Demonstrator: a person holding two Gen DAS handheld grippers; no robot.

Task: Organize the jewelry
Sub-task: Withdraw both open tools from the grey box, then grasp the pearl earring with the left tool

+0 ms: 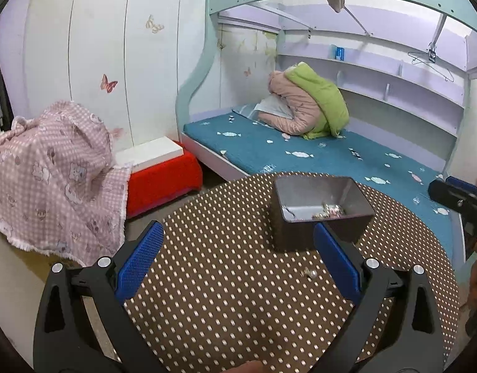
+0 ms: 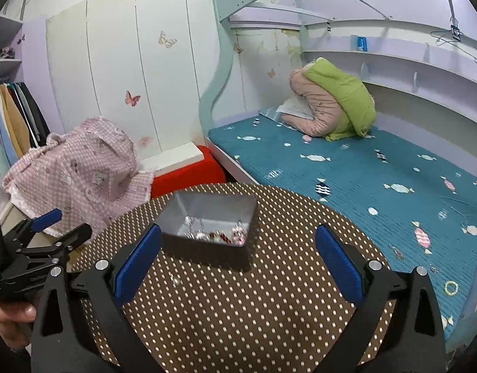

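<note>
Both tools hang over a round counter [image 2: 254,310] covered in brown cloth with pale dots. The left tool [image 1: 238,258] has its blue pads spread wide with nothing between them, and the right tool [image 2: 238,261] is likewise fully spread and empty. A dark rectangular tray [image 2: 204,248] with a grey inside sits toward the far side of the counter, and a small heap of jewelry [image 2: 219,234], silvery and reddish pieces, lies along its near wall. One small silvery piece [image 1: 309,273] rests loose on the cloth, apart from the tray on its near side, close to the inner face of the left tool's right-hand pad. From the left wrist view the tip of that pad overlaps the tray's near rim, so part of the rim is hidden. Behind the counter stands a bed [image 2: 362,168] with a teal candy-print cover, and a pink and green bundle of bedding [image 2: 331,108] sits at its head. A red stool [image 1: 163,183] with a white box [image 1: 151,152] on top stands beside the bed, and a pink checked cloth [image 1: 52,171] drapes something at the counter's left edge. Part of a hand [image 2: 11,320] grips the left tool's handle.
</note>
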